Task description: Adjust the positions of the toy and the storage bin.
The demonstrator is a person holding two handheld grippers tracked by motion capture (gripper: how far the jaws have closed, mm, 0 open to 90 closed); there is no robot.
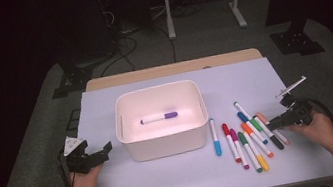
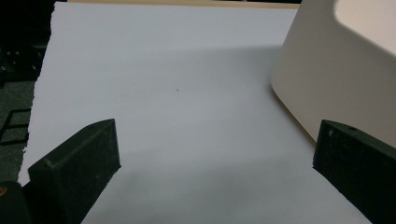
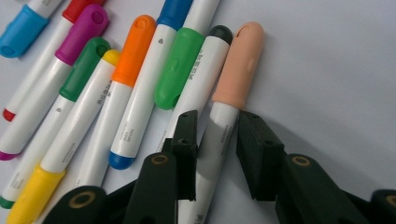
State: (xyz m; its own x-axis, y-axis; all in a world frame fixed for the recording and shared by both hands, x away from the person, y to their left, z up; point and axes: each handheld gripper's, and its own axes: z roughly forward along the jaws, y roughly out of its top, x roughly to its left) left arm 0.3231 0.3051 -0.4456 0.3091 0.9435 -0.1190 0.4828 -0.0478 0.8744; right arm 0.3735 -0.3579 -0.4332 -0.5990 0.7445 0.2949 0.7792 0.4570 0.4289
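Peach-capped marker [image 3: 223, 116] between the jaws of the right gripper [image 3: 215, 135], white barrel running lengthwise straight out from the jaw gap, cap end farthest from the pads. Jaws narrowed to either side of the barrel, a sliver of gap still visible on both sides, so not yet clamped. Lies outermost in the row, touching the black-capped marker [image 3: 198, 88] just outside one jaw, bare table [image 3: 336, 70] outside the other. Looks smooth, round, slim, likely to roll or slip if pinched off-centre. Left gripper [image 2: 215, 158] well apart from it, jaws wide with nothing between, white bin [image 2: 336, 70] beside one jaw.
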